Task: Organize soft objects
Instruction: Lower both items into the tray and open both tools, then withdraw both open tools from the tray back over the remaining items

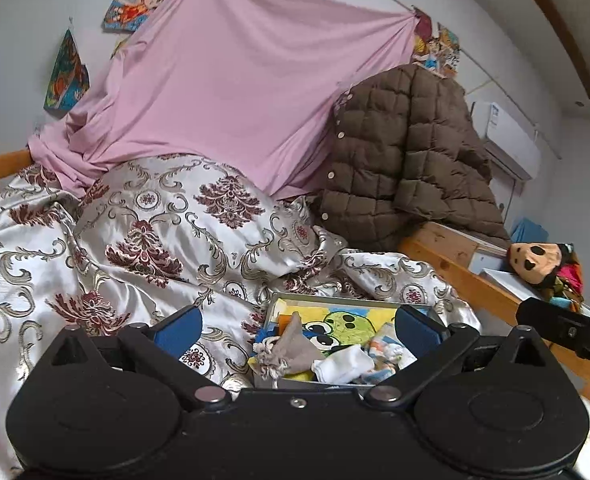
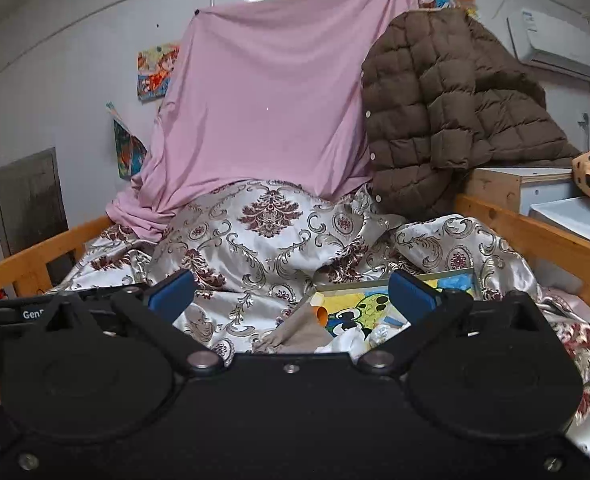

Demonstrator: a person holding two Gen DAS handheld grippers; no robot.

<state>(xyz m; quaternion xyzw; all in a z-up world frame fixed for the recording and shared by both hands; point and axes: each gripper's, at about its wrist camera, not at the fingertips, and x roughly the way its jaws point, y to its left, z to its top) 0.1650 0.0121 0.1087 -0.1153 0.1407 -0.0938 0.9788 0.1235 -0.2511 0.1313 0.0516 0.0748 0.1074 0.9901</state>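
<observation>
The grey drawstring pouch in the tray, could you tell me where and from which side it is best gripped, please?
Probably pinch the grey drawstring pouch at its raised peak, coming from above: it lies crumpled atop the other items in the tray, and both grippers are open.

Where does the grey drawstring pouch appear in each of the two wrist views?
Left wrist: the grey drawstring pouch lies low and central, on the near left part of the box, between the open blue fingers.
Right wrist: the pouch lies low and central, just above the gripper body, left of the green frog picture.
Shared landmark: the brown quilted jacket, upper right in both views.
</observation>
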